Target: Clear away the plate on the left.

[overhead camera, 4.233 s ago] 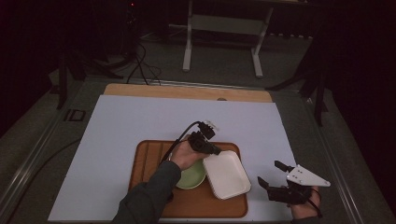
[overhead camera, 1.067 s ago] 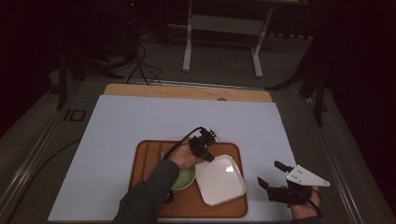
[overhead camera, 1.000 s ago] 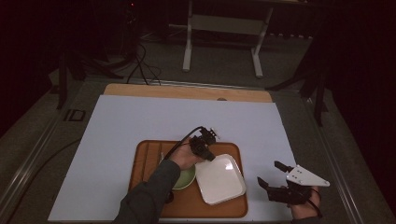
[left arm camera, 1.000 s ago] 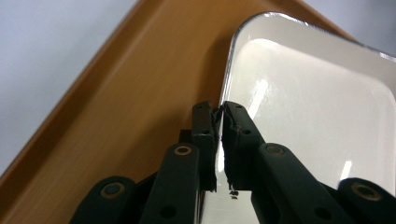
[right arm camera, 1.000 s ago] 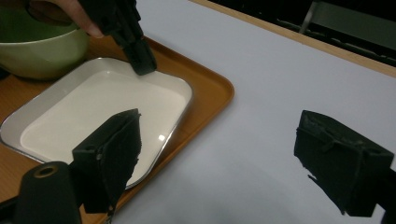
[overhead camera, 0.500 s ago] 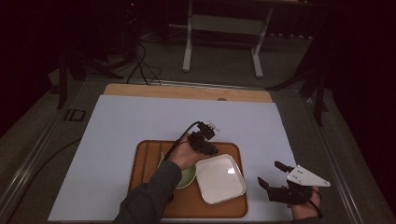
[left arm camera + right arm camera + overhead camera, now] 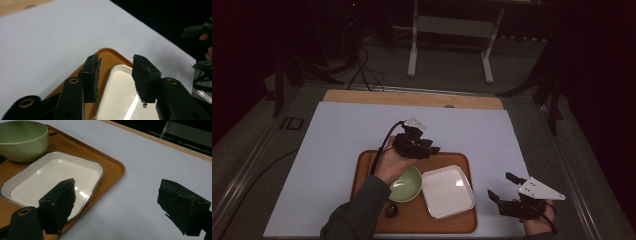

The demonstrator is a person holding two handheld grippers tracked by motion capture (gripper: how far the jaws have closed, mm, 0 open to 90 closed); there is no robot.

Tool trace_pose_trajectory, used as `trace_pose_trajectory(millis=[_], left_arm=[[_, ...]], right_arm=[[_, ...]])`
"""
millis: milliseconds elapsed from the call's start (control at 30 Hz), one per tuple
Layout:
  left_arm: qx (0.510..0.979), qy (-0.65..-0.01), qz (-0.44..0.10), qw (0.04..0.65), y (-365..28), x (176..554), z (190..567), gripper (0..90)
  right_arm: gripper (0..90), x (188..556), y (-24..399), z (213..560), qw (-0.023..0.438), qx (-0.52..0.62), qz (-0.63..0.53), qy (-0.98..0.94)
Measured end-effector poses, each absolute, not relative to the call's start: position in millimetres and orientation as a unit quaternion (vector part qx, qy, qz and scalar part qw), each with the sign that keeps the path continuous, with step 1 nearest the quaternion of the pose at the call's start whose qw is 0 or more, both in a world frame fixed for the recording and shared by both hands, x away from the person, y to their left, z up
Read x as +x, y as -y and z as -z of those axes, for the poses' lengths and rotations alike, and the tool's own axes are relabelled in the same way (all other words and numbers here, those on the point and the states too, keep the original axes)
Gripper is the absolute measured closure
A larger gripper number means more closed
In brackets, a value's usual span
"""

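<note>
jaws: left gripper (image 7: pixel 428 148) just been opening, nothing between them; right gripper (image 7: pixel 502 187) wide apart, empty | white dish (image 7: pixel 448 191) flat on tray (image 7: pixel 367 162), just beside green bowl (image 7: pixel 405 184) | judgement: dish released, left lifting clear; right idle on counter (image 7: pixel 337 130)

in the left gripper view, the white rectangular dish (image 7: pixel 117 95) runs off the bottom edge between the jaws, its near end unseen. in the right gripper view, the green bowl (image 7: pixel 22 140) beyond the left-hand jaw is cut by the top and left edges. in the high view, a small dark object (image 7: pixel 391 210) beside the bowl is too small to identify.
</note>
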State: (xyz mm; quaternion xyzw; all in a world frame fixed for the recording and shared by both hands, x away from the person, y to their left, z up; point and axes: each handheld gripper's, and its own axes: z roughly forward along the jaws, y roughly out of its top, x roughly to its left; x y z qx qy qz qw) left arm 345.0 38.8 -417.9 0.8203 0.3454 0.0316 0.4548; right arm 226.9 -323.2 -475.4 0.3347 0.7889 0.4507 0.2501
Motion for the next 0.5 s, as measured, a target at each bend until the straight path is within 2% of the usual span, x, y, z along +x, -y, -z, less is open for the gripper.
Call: trace_pose_trajectory(millis=[500], left_arm=[[0.751,-0.385,-0.087,0.529,-101,315,398,47.3]], right_arm=[[14.6,227,323,475,0.25,0.335,-0.451,-0.788]])
